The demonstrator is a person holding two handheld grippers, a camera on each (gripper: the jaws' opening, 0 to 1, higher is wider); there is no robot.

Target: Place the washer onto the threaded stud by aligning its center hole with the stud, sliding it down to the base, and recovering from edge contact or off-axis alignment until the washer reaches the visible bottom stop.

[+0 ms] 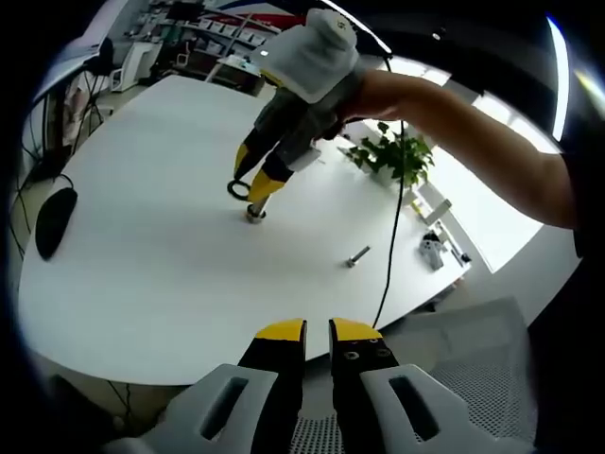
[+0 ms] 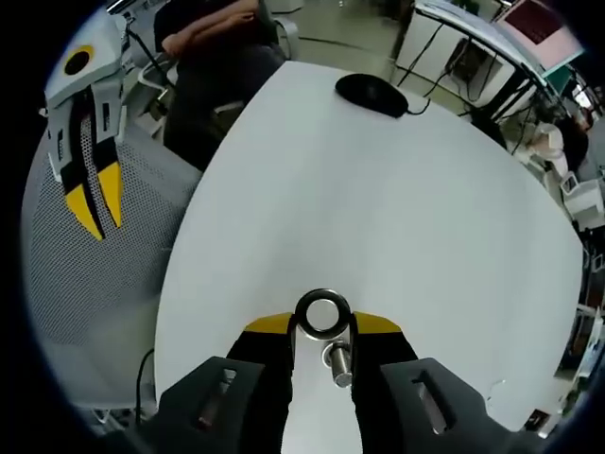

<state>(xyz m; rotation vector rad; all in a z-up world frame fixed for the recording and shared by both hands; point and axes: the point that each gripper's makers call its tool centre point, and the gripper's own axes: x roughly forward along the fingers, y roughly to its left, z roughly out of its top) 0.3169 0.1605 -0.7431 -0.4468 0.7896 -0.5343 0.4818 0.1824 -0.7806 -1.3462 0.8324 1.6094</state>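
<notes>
Left gripper view: the right gripper (image 1: 253, 186) clamps the washer (image 1: 238, 189) just beside the stud (image 1: 255, 214); left gripper (image 1: 318, 331) nearly closed, empty. Right gripper view: washer (image 2: 323, 315) sits beyond the stud (image 2: 338, 363), so draw back, centre the hole, then lower squarely.

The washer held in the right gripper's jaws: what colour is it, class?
Shiny silver metal. The washer shows best in the right gripper view.
</notes>
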